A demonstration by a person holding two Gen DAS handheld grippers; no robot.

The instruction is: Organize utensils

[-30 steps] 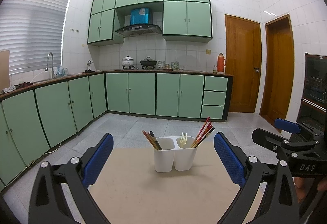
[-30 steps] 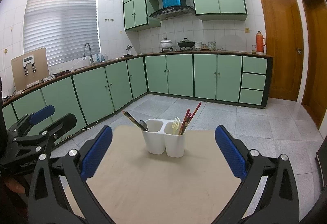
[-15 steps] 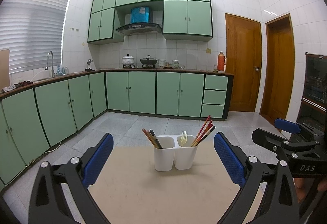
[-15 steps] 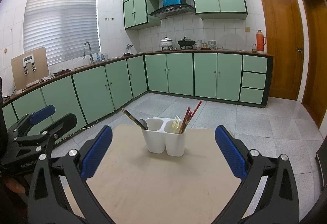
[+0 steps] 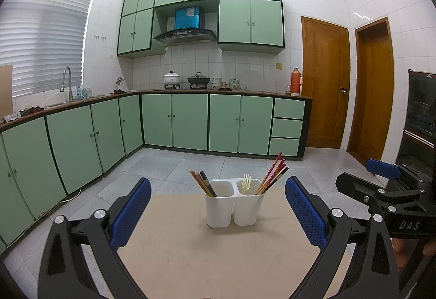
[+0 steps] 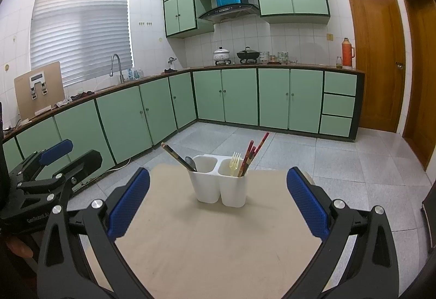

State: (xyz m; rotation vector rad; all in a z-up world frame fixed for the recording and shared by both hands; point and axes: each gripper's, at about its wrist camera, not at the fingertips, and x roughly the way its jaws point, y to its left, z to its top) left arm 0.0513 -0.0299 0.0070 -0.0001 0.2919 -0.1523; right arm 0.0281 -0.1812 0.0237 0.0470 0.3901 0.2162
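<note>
A white two-compartment utensil holder [image 5: 233, 203] [image 6: 219, 183] stands upright near the far edge of a beige table [image 5: 218, 258] [image 6: 212, 244]. Its left cup holds brown chopsticks [image 5: 203, 183] and a dark spoon [image 6: 190, 162]. Its right cup holds a pale yellow fork [image 5: 246, 183] [image 6: 235, 162] and red chopsticks [image 5: 273, 172] [image 6: 253, 153]. My left gripper [image 5: 218, 206] is open and empty, well short of the holder. My right gripper [image 6: 218, 201] is open and empty, also short of it. Each gripper shows at the edge of the other's view.
Green kitchen cabinets [image 5: 177, 121] run along the left and back walls, with a sink tap [image 5: 66, 81] and pots [image 5: 199, 79] on the counter. Two wooden doors [image 5: 324, 83] stand at the right. The grey tiled floor [image 6: 340, 157] lies beyond the table.
</note>
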